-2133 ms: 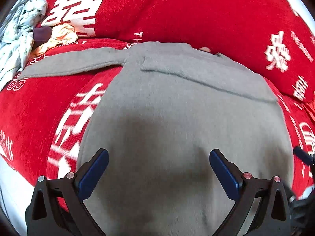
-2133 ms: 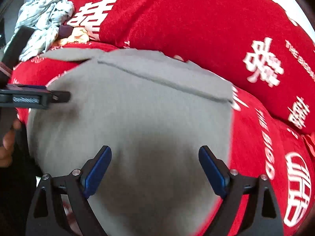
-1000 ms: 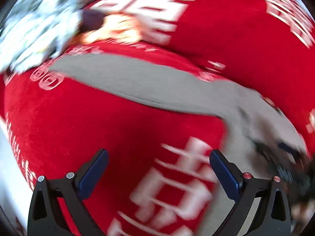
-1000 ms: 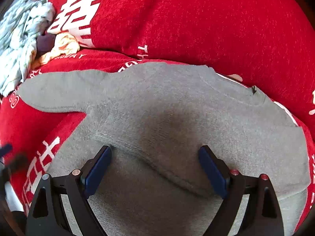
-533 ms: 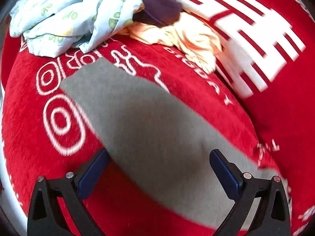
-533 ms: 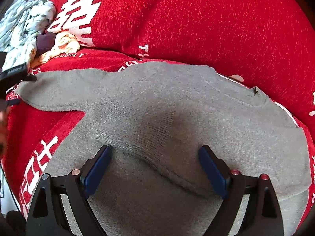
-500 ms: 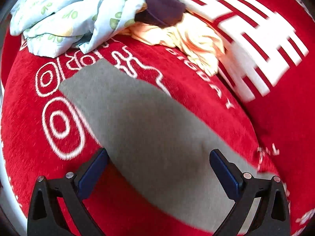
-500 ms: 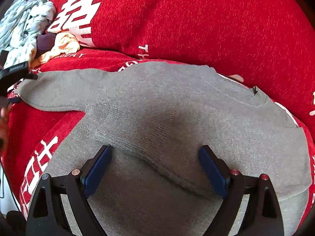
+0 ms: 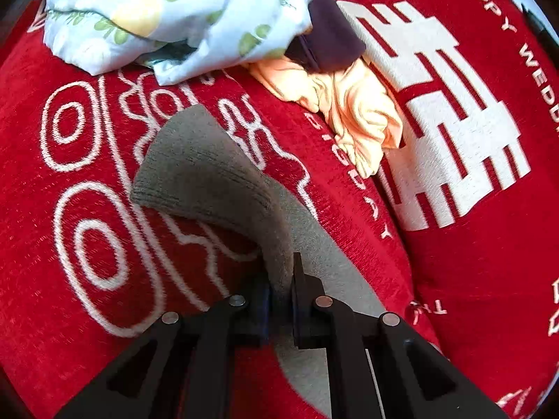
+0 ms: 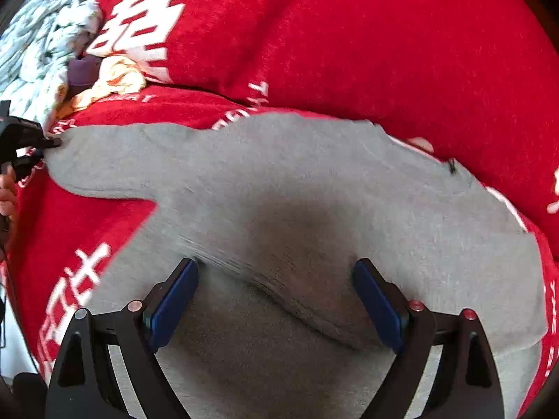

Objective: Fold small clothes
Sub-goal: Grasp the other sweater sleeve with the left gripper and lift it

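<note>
Since the frame half a second back, the left gripper has gone from jaws spread wide over the flat sleeve to jaws pinched tight on it, and the cuff end now curls up off the red cover instead of lying flat. The right gripper sits where it was, jaws wide, hovering over the body of the grey sweater with nothing between its pads.

The sweater lies spread on the red cover in front of the printed cushion, its left sleeve stretched out toward the left edge. In the right wrist view, the right-hand sleeve already looks folded in across the chest, its ribbed cuff lying near the right gripper. So one sleeve seems done; the left sleeve is gripped but not yet carried across, and the body fold remains.

A heap of other clothes, pale blue print, dark purple and peach, waits at the far left, apparently unfolded.
</note>
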Demonstrator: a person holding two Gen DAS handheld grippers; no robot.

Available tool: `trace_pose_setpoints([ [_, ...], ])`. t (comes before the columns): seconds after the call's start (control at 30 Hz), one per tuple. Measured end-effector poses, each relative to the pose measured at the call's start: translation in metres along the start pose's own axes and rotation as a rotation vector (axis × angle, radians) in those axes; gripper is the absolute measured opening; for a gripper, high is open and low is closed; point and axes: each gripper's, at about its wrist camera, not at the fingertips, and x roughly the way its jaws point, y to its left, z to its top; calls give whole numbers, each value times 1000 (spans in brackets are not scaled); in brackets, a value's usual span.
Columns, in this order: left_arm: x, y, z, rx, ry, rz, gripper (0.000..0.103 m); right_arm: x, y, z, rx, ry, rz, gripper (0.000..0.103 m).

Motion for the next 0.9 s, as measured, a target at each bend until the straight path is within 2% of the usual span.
trace_pose_setpoints([
  [0.07, -6, -1, -1, 24, -18, -3, 10, 1, 16, 16, -38, -16, 21, 93],
  [0.17, -18, -10, -5, 80, -57, -2, 10, 23, 52, 46, -135, 2, -14, 93],
  [0.23, -28, -19, -7, 124, -85, 7, 10, 43, 69, 62, -155, 18, -18, 93],
  [0.3, -32, -23, -7, 157, -99, 18, 10, 66, 82, 77, -147, 53, -43, 93],
  [0.37, -32, -28, -6, 189, -108, 39, 10, 97, 97, 84, -132, 142, -83, 93],
  [0.47, -29, -34, -7, 228, -101, 71, 10, 114, 130, 80, -207, 190, -46, 92],
  [0.5, -30, -37, -7, 244, -110, 83, 10, 109, 139, 81, -237, 163, -52, 91],
  [0.53, -30, -39, -8, 254, -113, 87, 10, 96, 142, 83, -234, 124, 13, 91],
  [0.6, -34, -45, -9, 274, -122, 97, 10, 76, 132, 85, -165, 93, 114, 91],
  [0.63, -37, -49, -10, 287, -127, 101, 10, 63, 119, 84, -131, 74, 107, 91],
  [0.8, -46, -77, -21, 352, -128, 126, 10, 17, 61, 56, -112, 20, -14, 91],
  [0.9, -49, -100, -32, 377, -120, 128, 10, -9, 20, 23, -101, 9, -72, 91],
])
